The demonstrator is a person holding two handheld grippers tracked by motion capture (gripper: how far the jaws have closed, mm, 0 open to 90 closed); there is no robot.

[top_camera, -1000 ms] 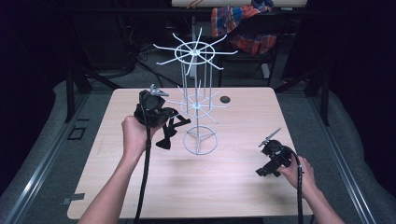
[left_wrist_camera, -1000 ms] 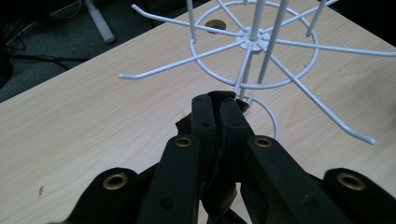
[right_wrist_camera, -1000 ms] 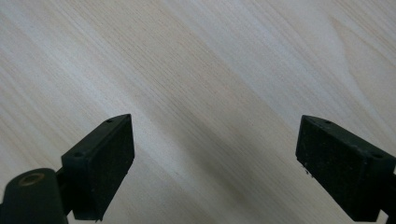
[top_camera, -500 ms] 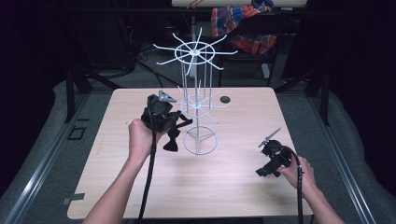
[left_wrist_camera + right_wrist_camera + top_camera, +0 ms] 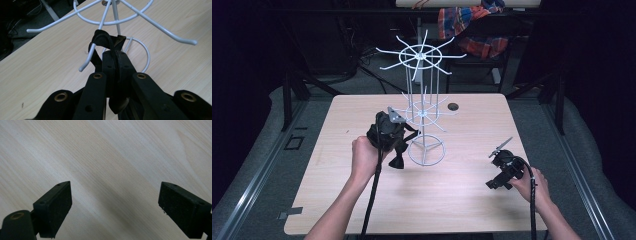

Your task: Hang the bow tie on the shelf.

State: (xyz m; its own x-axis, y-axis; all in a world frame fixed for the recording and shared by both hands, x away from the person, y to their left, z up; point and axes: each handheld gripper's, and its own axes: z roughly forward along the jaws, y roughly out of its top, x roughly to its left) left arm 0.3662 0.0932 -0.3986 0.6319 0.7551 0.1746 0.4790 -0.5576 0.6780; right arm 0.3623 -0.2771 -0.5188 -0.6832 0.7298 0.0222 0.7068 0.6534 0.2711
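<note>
Left gripper (image 5: 112, 60) jaws clenched on black strap loop (image 5: 103, 41), hooked over a white wire rack (image 5: 424, 112) arm. Right gripper (image 5: 115, 205) jaws released above bare wooden worktop (image 5: 452, 205) near its right edge.

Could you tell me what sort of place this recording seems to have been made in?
Probably a lab or workshop set up for recording: a pale wooden table stands on grey floor matting amid dark surroundings, and cables trail behind a white wire rack.
</note>
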